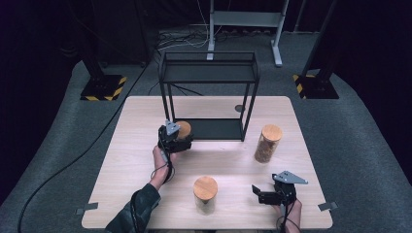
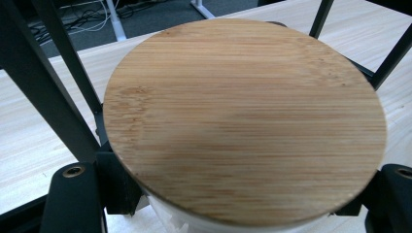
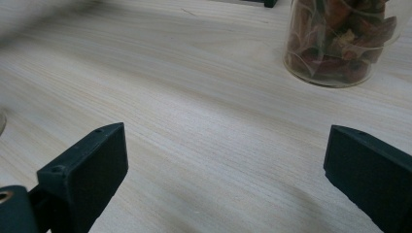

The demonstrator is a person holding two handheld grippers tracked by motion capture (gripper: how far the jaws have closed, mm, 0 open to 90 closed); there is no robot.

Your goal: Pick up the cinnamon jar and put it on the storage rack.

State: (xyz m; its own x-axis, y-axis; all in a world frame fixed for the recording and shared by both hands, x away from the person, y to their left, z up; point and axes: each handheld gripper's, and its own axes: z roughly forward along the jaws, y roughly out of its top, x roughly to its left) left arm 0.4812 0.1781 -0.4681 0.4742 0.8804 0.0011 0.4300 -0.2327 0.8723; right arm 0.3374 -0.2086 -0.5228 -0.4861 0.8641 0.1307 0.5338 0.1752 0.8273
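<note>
Nearest the high camera, low in the frame, a sleeved forearm leads up to the left gripper (image 1: 177, 141), jaws clamped on a glass jar (image 1: 183, 130) left of centre, at the black rack's (image 1: 209, 73) front-left leg; its round bamboo lid (image 2: 243, 121) carries no writing. Three wood-lidded jars stand on the table (image 1: 136, 160). At lower right, the right gripper (image 1: 260, 193) rests with jaws wide apart, holding nothing.
</note>
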